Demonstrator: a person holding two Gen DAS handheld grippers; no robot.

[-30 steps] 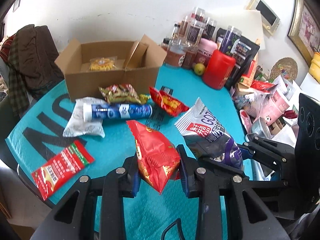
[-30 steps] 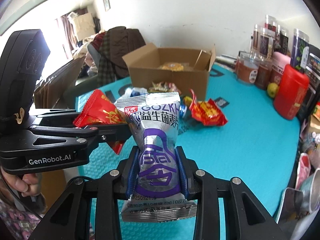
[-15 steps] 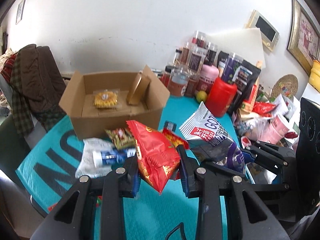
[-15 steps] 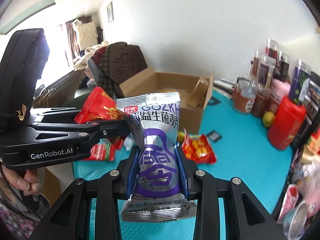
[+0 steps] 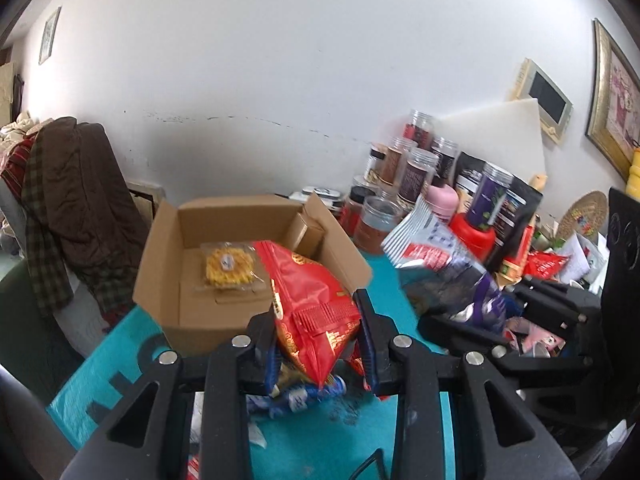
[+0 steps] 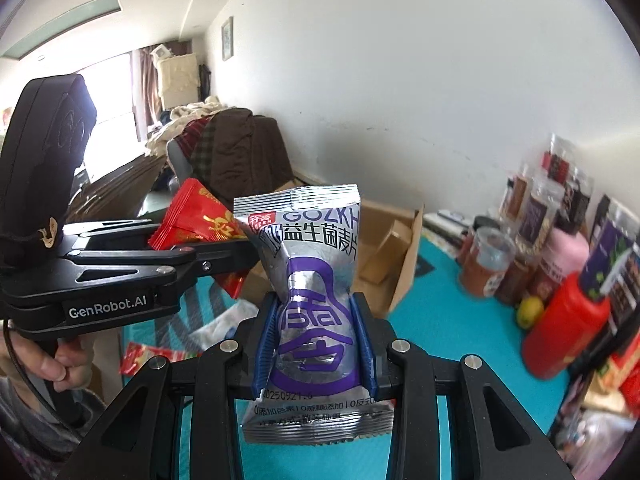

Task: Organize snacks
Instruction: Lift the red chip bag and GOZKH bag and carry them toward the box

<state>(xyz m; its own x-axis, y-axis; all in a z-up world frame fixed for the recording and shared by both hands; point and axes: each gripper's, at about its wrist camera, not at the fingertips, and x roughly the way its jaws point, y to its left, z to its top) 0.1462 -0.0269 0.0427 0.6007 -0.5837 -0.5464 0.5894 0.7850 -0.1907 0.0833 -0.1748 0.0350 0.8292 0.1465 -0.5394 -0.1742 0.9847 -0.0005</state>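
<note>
My left gripper [image 5: 318,320] is shut on a red snack packet [image 5: 312,300], held in the air just in front of the open cardboard box [image 5: 160,280]. A yellow snack in clear wrap [image 5: 228,268] lies inside the box. My right gripper [image 6: 316,320] is shut on a silver and purple snack bag [image 6: 316,280], also in the air, to the right of the left gripper. In the right wrist view the red packet [image 6: 192,220] shows beside the bag. More snacks [image 5: 296,396] lie on the teal table mat [image 5: 320,440] under the left gripper.
Jars [image 5: 416,172], a red canister [image 6: 560,332] and a yellow fruit [image 6: 530,310] crowd the table's right side by the wall. A chair with a brown coat [image 5: 76,200] stands left of the box. A hand [image 6: 60,364] holds the left gripper's handle.
Both grippers have risen and moved toward the box with their packets still held. The box now looks nearer and the loose snacks on the mat have dropped below the fingers.
</note>
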